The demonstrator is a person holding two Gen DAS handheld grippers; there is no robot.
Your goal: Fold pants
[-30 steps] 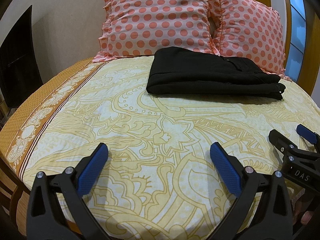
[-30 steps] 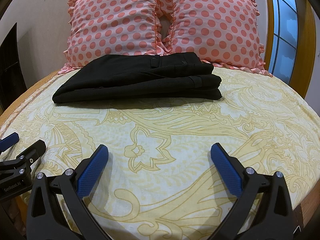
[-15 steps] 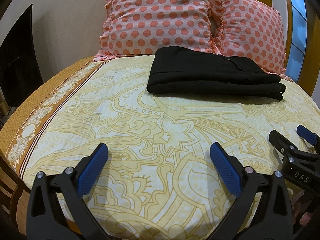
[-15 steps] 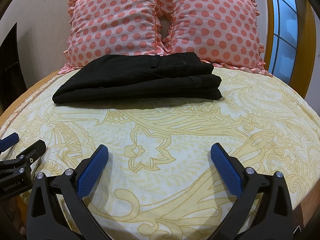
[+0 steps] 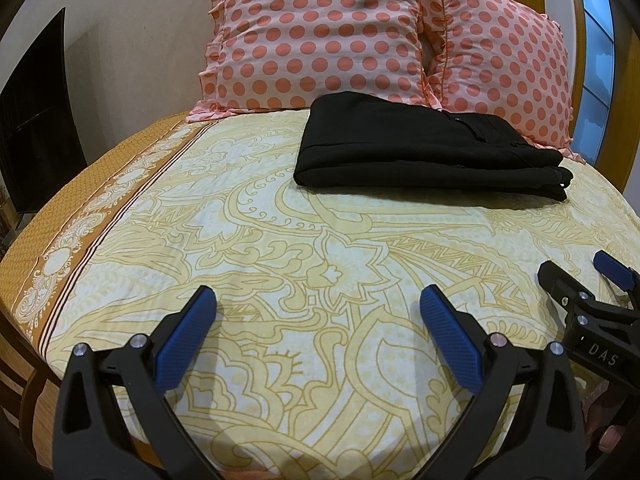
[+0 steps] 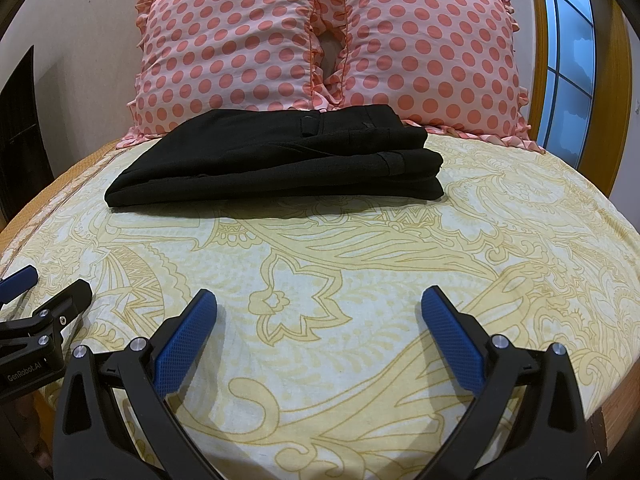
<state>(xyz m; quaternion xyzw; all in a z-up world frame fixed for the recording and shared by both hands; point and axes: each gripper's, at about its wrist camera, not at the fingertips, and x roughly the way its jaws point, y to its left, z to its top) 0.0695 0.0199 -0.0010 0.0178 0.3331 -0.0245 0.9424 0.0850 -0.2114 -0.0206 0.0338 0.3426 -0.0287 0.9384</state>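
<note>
Here are the black pants (image 6: 276,160), folded into a flat stack of layers and lying on the bed sheet (image 6: 360,264) at the far end of the bed. Their back edge sits right against the pillows: two pink pillows with coral dots, the left pillow (image 6: 228,52) and the right pillow (image 6: 432,56), propped upright side by side behind the stack. From the right wrist view a belt loop shows on the top layer, and the layered ends of the stack face right, while the left end tapers to a smooth rounded fold.

The left gripper (image 5: 318,332) hangs low over the near part of the sheet, jaws spread wide, its blue pads (image 5: 186,336) holding nothing. The pants lie well ahead of it, toward the right of its view. The right gripper (image 6: 320,332) is in the same pose, jaws wide apart and empty, above the yellow swirl pattern, with the pants straight ahead and well apart from the fingertips. Each gripper peeks into the edge of the other's view, so the two sit side by side at the near edge of the bed.

On the left side of the bed an orange border band (image 5: 80,216) runs along the sheet. A dark panel (image 5: 36,120) stands against the wall at the left, and a wooden-framed window (image 6: 568,60) shows at the right.
</note>
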